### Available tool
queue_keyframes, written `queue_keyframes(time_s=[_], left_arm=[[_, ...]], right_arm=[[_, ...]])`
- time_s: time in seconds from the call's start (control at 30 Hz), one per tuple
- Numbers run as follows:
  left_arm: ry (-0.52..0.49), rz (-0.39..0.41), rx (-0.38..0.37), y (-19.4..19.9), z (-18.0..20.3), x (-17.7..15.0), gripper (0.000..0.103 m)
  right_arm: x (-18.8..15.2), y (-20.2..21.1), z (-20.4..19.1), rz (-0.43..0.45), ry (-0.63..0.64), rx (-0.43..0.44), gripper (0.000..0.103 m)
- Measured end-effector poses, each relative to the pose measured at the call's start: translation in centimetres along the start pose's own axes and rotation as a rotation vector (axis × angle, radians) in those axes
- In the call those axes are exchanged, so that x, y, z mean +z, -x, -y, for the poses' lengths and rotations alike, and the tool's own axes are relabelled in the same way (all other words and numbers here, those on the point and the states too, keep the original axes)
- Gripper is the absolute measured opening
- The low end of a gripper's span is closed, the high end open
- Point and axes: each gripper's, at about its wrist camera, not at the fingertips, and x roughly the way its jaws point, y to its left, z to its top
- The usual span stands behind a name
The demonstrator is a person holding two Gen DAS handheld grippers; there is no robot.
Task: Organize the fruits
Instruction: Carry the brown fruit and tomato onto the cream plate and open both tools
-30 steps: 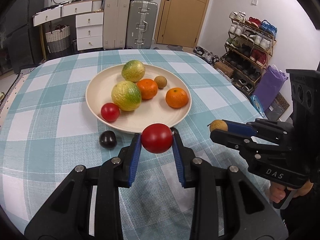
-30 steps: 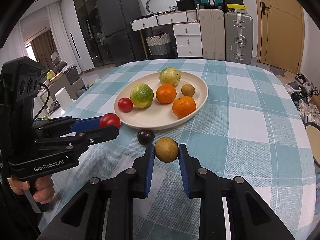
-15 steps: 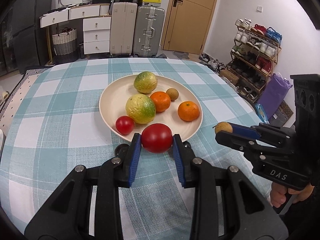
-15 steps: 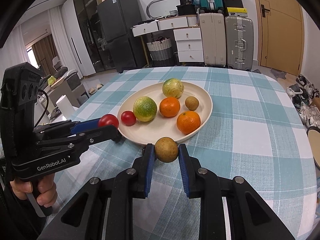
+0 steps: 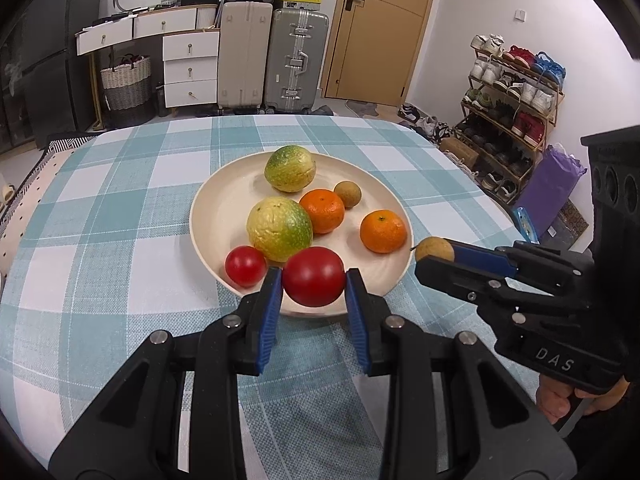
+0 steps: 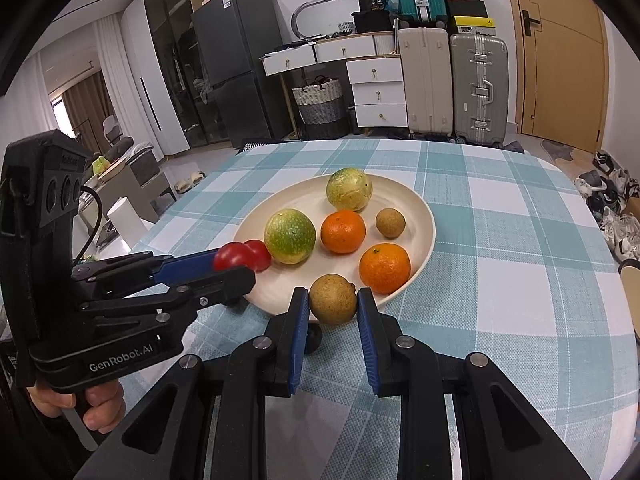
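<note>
Left gripper: clamped on a red tomato, over the plate near its front rim.
Right gripper: pinching a brown round fruit at the rim.
Risk: released too early, either could roll onto the worktop — or knock the small tomato.
Crowding: grippers close, may clash.

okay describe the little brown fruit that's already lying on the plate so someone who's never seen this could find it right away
Start at the cream plate on the checked tablecloth. On its far right side, just right of the rear orange, lies the small brown fruit. It is the smallest, dullest piece there, unlike the similar brown one held in the right gripper.
</note>
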Motion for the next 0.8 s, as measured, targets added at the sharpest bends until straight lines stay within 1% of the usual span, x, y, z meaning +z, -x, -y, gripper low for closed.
queue_keyframes(time_s=[0.37,0.8], left_arm=[[-0.016,-0.020,0.018,-1.7,0.1,0.4,0.029],[-0.023,-0.038,0.027,-2.9,0.1,0.0,0.029]], right_arm=[[0.7,-1.6,0.2,-0.015,0.005,0.001,0.025],[0.9,-2.9,0.6,-0.034,0.000,-0.004,0.025]])
